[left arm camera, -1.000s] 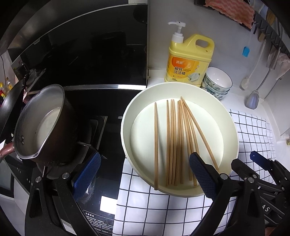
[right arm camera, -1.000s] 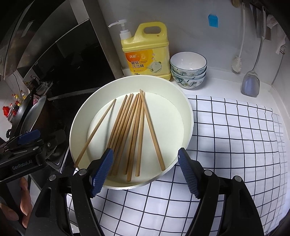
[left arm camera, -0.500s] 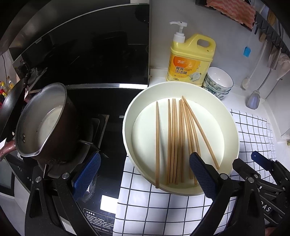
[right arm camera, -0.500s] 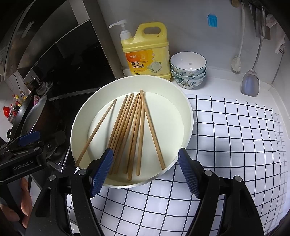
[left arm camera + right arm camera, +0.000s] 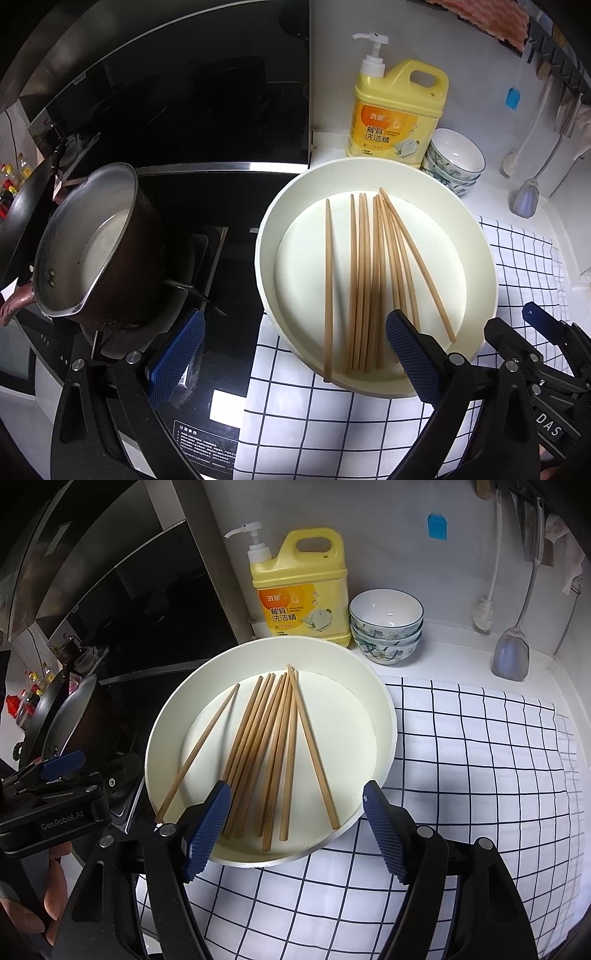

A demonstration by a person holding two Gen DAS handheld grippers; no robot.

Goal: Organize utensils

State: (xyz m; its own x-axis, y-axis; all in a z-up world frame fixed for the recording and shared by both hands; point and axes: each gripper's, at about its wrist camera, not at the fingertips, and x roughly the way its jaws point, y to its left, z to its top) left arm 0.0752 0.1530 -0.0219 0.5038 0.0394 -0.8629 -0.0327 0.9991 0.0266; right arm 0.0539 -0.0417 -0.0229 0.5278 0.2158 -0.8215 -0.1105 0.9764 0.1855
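Several wooden chopsticks [image 5: 373, 280] [image 5: 269, 753] lie fanned out in a cream round tray [image 5: 266, 236] [image 5: 373, 686] on a checked cloth. My left gripper [image 5: 293, 354] hangs open above the tray's near left rim, one blue pad over the stove, the other over the chopstick ends. My right gripper [image 5: 295, 830] is open too, its pads spread above the near ends of the chopsticks. Neither holds anything. The right gripper's body [image 5: 535, 347] shows at the left view's right edge, and the left gripper's body [image 5: 59, 797] at the right view's left edge.
A metal saucepan [image 5: 85, 243] sits on the black stove [image 5: 207, 206] left of the tray. Behind the tray stand a yellow detergent bottle [image 5: 399, 114] [image 5: 303, 594] and stacked bowls [image 5: 456, 162] [image 5: 386, 624]. A spatula [image 5: 511, 653] and brush [image 5: 484, 613] hang on the right wall.
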